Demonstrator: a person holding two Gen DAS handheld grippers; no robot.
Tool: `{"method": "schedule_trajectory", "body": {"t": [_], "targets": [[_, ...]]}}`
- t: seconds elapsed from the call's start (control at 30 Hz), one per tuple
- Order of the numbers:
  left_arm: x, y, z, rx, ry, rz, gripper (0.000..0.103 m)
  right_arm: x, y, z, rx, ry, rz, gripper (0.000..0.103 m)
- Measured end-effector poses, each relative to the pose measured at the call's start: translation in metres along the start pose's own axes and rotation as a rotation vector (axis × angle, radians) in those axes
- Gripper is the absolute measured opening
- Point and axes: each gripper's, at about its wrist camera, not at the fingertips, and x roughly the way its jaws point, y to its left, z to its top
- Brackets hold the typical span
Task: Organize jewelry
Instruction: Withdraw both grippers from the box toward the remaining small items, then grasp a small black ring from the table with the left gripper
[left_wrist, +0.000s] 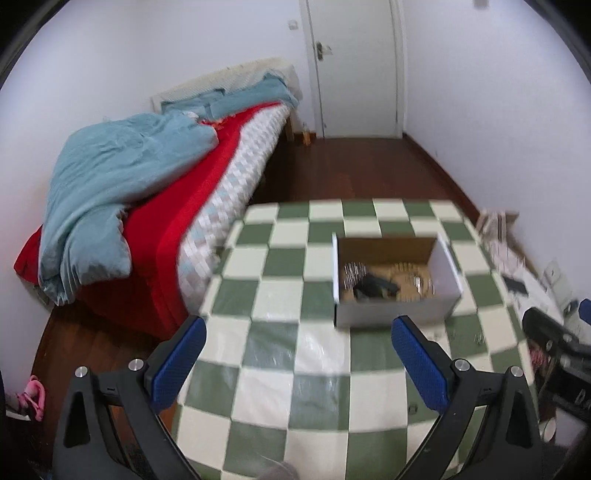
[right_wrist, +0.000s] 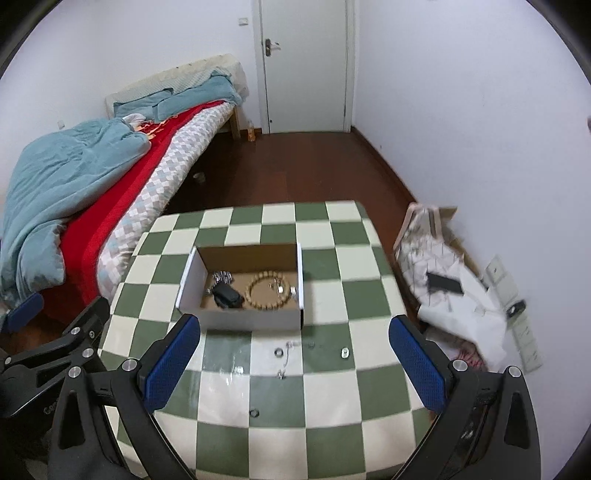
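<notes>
1. The left tongs (left_wrist: 297, 354) hang released above the tabletop (left_wrist: 280, 295), blue pads wide apart, nothing between them.
2. The right tongs (right_wrist: 295, 354) are likewise spread wide and empty, above the near half of the checked cloth.
3. A box (right_wrist: 242, 314), white outside and brown inside, sits open on the tabletop beyond both tongs.
4. In the box lie a bead bracelet (right_wrist: 267, 291), a black item (right_wrist: 229, 295) left of it, and a silvery chain piece (right_wrist: 221, 276) at the back left corner. Small shiny bits lie inside and at the right of the bracelet's loop; I cannot tell what they are.
5. Loose on the cloth, just in front of the box: a dark ring (right_wrist: 278, 353), a thin chain (right_wrist: 286, 360), a small metal piece (right_wrist: 344, 353), and another dark ring (right_wrist: 253, 412) nearer to me.
6. In the left view the box's contents are blurred.
7. A bed (right_wrist: 122, 206) with a red cover and blue quilt stands left of the tabletop; a white door (right_wrist: 303, 66) is shut at the far wall.
8. A phone (right_wrist: 445, 283) lies on white cloth on the floor to the right.
</notes>
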Motion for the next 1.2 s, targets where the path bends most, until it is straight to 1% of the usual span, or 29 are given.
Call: {"method": "schedule_trajectory", "body": {"t": [0.07, 0.1, 0.13, 0.17, 0.2, 0.23, 0.3, 0.4, 0.47, 0.53, 0.63, 0.67, 0.73, 0.77, 0.8, 0.83, 0.9, 0.93, 0.97, 1.0, 1.2], "targets": [[0.016, -0.012, -0.018, 0.032, 0.062, -0.018, 0.102, 0.014, -0.012, -0.014, 0.027, 0.042, -0.014, 0.102], [0.024, -0.02, -0.029, 0.049, 0.095, -0.03, 0.102, 0.021, -0.018, -0.021, 0.042, 0.063, -0.009, 0.092], [0.03, -0.027, -0.037, 0.064, 0.12, -0.04, 0.102, 0.032, -0.026, -0.033, 0.06, 0.101, -0.007, 0.073], [0.036, -0.034, -0.045, 0.079, 0.144, -0.052, 0.102, 0.042, -0.032, -0.041, 0.072, 0.132, -0.008, 0.064], [0.045, -0.046, -0.058, 0.104, 0.173, -0.063, 0.102, 0.05, -0.037, -0.048, 0.085, 0.159, -0.003, 0.058], [0.051, -0.056, -0.067, 0.124, 0.195, -0.073, 0.101, 0.062, -0.045, -0.06, 0.109, 0.194, 0.007, 0.058], [0.062, -0.074, -0.082, 0.16, 0.231, -0.091, 0.1, 0.075, -0.056, -0.077, 0.129, 0.226, 0.001, 0.058], [0.075, -0.095, -0.097, 0.186, 0.273, -0.115, 0.097, 0.091, -0.069, -0.097, 0.157, 0.265, -0.006, 0.058], [0.08, -0.104, -0.101, 0.195, 0.285, -0.122, 0.096, 0.102, -0.077, -0.108, 0.182, 0.291, -0.01, 0.058], [0.085, -0.112, -0.103, 0.199, 0.29, -0.137, 0.093, 0.108, -0.082, -0.113, 0.201, 0.306, -0.011, 0.058], [0.091, -0.121, -0.103, 0.203, 0.3, -0.158, 0.083, 0.116, -0.086, -0.116, 0.215, 0.318, -0.015, 0.058], [0.093, -0.124, -0.104, 0.205, 0.305, -0.163, 0.076, 0.118, -0.087, -0.117, 0.219, 0.319, -0.015, 0.058], [0.095, -0.126, -0.102, 0.198, 0.301, -0.179, 0.074, 0.121, -0.088, -0.116, 0.223, 0.32, -0.016, 0.058], [0.096, -0.127, -0.102, 0.2, 0.302, -0.185, 0.071, 0.122, -0.089, -0.117, 0.227, 0.32, -0.017, 0.058], [0.095, -0.128, -0.1, 0.199, 0.297, -0.198, 0.061, 0.124, -0.09, -0.117, 0.231, 0.32, -0.017, 0.058], [0.096, -0.129, -0.099, 0.197, 0.294, -0.211, 0.055, 0.124, -0.09, -0.116, 0.235, 0.321, -0.017, 0.058], [0.096, -0.129, -0.098, 0.192, 0.292, -0.234, 0.028, 0.127, -0.09, -0.117, 0.243, 0.322, -0.018, 0.058], [0.095, -0.13, -0.098, 0.189, 0.293, -0.248, 0.022, 0.127, -0.091, -0.117, 0.247, 0.321, -0.018, 0.058], [0.095, -0.131, -0.097, 0.187, 0.295, -0.254, 0.013, 0.128, -0.091, -0.117, 0.25, 0.321, -0.019, 0.058], [0.095, -0.131, -0.097, 0.187, 0.295, -0.254, 0.011, 0.128, -0.091, -0.117, 0.252, 0.322, -0.018, 0.058], [0.094, -0.124, -0.098, 0.176, 0.295, -0.251, 0.01, 0.123, -0.09, -0.116, 0.254, 0.308, -0.012, 0.058]]}}
